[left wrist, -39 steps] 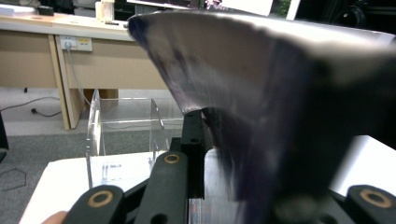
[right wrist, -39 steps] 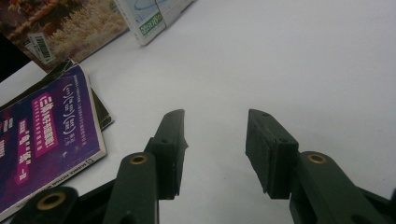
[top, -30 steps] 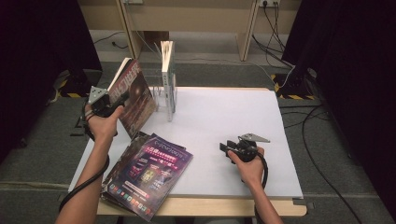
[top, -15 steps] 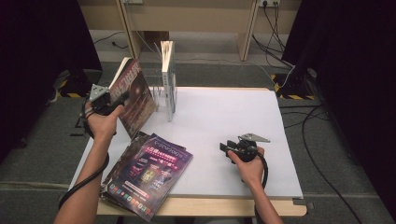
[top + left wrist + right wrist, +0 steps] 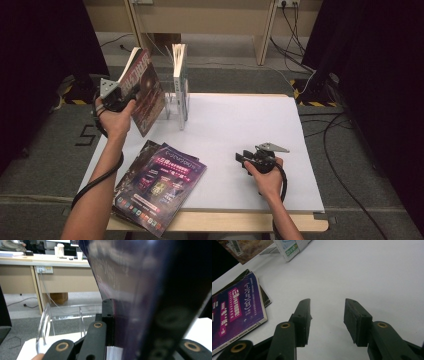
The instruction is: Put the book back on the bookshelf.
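Note:
A dark-covered book (image 5: 145, 92) is held upright and tilted above the table's back left corner. My left gripper (image 5: 125, 95) is shut on its lower edge. In the left gripper view the book (image 5: 150, 290) rises between the jaws, with the clear rack (image 5: 62, 315) just behind it. The clear rack (image 5: 172, 107) holds one upright book (image 5: 179, 75) just right of the held one. My right gripper (image 5: 241, 160) rests on the table at the right of centre. In its own view the right gripper (image 5: 327, 315) stands open with nothing between its jaws.
A fanned stack of purple-covered books (image 5: 160, 185) lies at the front left of the white table (image 5: 250, 120), overhanging the front edge. The top book (image 5: 234, 312) lies left of the right jaws. Desks and cables stand on the floor behind the table.
My left hand has lifted the book a little and carried it toward the rack. The right hand and its gripper have stayed still.

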The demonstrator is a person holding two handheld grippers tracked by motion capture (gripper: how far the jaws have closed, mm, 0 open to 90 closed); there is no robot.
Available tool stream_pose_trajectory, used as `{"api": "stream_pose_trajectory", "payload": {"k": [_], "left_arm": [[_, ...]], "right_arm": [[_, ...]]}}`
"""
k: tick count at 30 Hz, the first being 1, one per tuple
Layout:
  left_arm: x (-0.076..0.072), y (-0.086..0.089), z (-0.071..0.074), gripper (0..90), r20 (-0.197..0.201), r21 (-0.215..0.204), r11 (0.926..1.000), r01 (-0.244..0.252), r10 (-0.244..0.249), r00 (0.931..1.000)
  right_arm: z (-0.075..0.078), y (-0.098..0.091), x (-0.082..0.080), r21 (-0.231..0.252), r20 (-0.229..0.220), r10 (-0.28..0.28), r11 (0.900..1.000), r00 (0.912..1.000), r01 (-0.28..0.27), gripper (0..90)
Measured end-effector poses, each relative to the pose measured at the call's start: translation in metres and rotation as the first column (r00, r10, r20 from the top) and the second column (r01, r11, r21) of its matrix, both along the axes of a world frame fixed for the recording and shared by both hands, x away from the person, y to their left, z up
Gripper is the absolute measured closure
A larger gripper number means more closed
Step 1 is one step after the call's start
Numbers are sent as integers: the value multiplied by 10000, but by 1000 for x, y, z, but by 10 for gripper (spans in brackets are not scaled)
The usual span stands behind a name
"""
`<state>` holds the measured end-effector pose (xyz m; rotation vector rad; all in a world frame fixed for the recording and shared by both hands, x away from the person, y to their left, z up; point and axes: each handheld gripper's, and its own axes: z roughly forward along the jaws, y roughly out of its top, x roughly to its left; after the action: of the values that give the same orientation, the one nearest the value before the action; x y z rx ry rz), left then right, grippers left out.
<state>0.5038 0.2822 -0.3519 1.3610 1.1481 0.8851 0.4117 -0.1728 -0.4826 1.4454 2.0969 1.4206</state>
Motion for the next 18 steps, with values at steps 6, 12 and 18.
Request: {"api": "stream_pose_trajectory", "payload": {"k": [6, 12, 18], "left_arm": [[16, -7, -9, 834, 53, 171, 9997, -145, 144, 9999], [23, -11, -23, 834, -125, 281, 9990, -339, 342, 9993], [20, -11, -25, 830, -39, 444, 9986, -273, 275, 9996]], "right_arm": [[1, -2, 0, -2, 78, 9, 10000, 10000, -9, 571], [1, -3, 0, 51, 49, -3, 10000, 10000, 3, 571], [1, -3, 0, 45, 58, -6, 10000, 10000, 5, 571]]}}
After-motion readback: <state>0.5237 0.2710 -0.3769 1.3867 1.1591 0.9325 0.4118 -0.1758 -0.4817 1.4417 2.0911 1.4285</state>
